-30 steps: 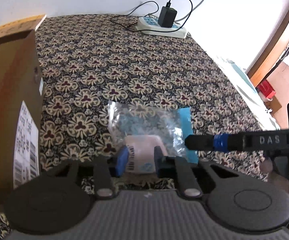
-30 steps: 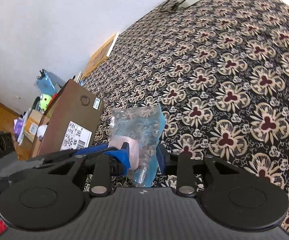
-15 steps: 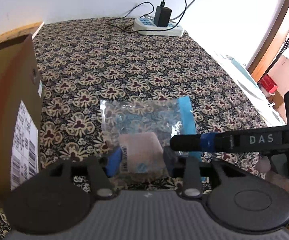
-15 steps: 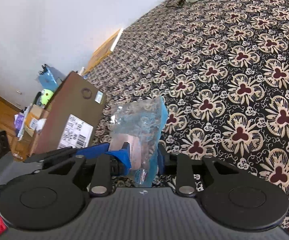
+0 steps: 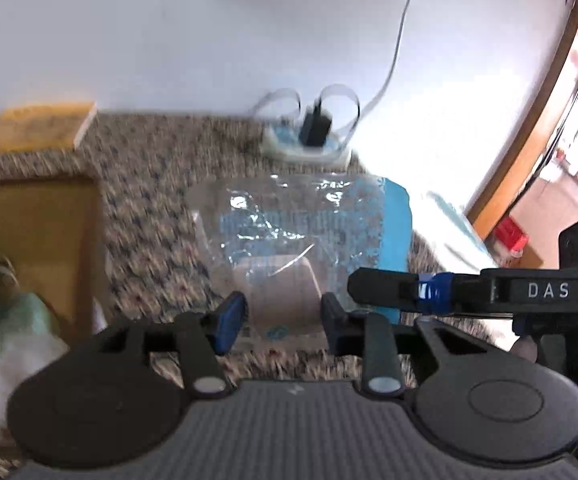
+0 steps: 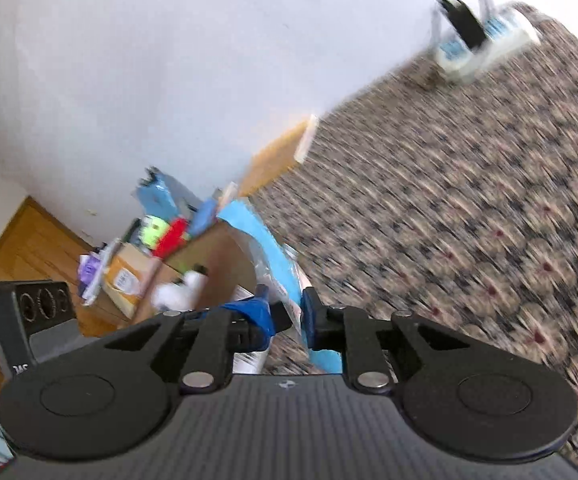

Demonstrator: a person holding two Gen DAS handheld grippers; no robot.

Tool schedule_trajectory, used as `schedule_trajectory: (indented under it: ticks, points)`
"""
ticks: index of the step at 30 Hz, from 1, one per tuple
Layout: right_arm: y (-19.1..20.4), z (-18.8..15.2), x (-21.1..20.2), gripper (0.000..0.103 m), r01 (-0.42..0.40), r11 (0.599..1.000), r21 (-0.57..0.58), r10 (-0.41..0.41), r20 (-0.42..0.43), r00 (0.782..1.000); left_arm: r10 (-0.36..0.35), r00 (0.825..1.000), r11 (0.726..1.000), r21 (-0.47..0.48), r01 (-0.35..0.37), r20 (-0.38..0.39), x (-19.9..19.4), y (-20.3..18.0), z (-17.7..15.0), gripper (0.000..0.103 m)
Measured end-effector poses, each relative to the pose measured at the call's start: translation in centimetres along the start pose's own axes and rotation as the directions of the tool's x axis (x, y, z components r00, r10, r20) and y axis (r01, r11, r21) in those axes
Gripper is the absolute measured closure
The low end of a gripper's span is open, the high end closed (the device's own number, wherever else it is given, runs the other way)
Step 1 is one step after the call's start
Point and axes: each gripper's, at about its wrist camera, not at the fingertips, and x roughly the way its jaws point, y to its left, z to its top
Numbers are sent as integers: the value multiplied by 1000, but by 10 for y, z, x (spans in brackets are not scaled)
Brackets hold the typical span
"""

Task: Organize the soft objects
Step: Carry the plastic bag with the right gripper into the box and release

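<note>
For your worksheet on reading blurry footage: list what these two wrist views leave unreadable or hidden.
- Left wrist view: print on the plastic bag, smeared by motion blur.
- Left wrist view: contents of the cardboard box, cut off by the left edge.
- Right wrist view: the bag's lower end, hidden behind the right tongs.

Between your left fingers you have a clear, glossy, crinkled plastic bag with a blue edge, and inside it a matt, pale pink soft roll. The fingers themselves are matt black plastic with blue pads. Beyond them lies the woven, rough-looking floral-patterned cloth surface. To their left stands a dull brown cardboard box. Farther ahead, a smooth white plastic power strip sits by the flat, matt white wall.
</note>
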Motion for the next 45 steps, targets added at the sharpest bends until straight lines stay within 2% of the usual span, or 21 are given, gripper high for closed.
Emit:
schedule_trajectory:
  ticks: [6,11,16,21,23,27,31,35,37,40,42,45]
  points:
    - [49,20,26,103,-102,993,-61,105,50,993,49,989,998,23,-52,137,-53,28,28,74]
    - [86,16,70,103,-126,983,-134,129,21,991,100,982,995,-6,-100,162,-81,74,37,73]
    - [112,1,117,103,-95,977,-189,93,-21,995,130,985,991,-45,-125,116,-84,119,34,76]
    - [127,-12,154,103,36,959,-280,-41,-14,999,163,986,986,-47,-161,37,-75,155,25,76]
    - [130,-18,159,98,84,953,-292,-89,-4,996,177,984,983,-42,-176,10,-73,165,22,76]
    - [132,-23,151,97,126,954,-272,-123,27,992,222,975,975,14,-222,-14,-79,167,16,73]
    - [134,-27,139,95,204,955,-213,-200,42,979,295,955,953,82,-291,-44,-78,165,20,69]
    - [148,-35,132,95,282,930,-235,-278,50,959,400,914,910,150,-387,-72,-78,157,24,64]
    - [158,-40,128,95,311,916,-252,-303,68,950,434,896,896,152,-418,-92,-79,156,26,65]
    - [169,-44,126,95,332,905,-266,-327,63,943,451,885,891,118,-438,-118,-86,157,31,64]
    - [177,-45,127,95,342,899,-273,-341,52,939,470,875,882,97,-461,-114,-93,155,32,62]
    - [187,-47,128,94,330,892,-309,-335,40,941,516,850,856,78,-511,-102,-103,151,34,60]
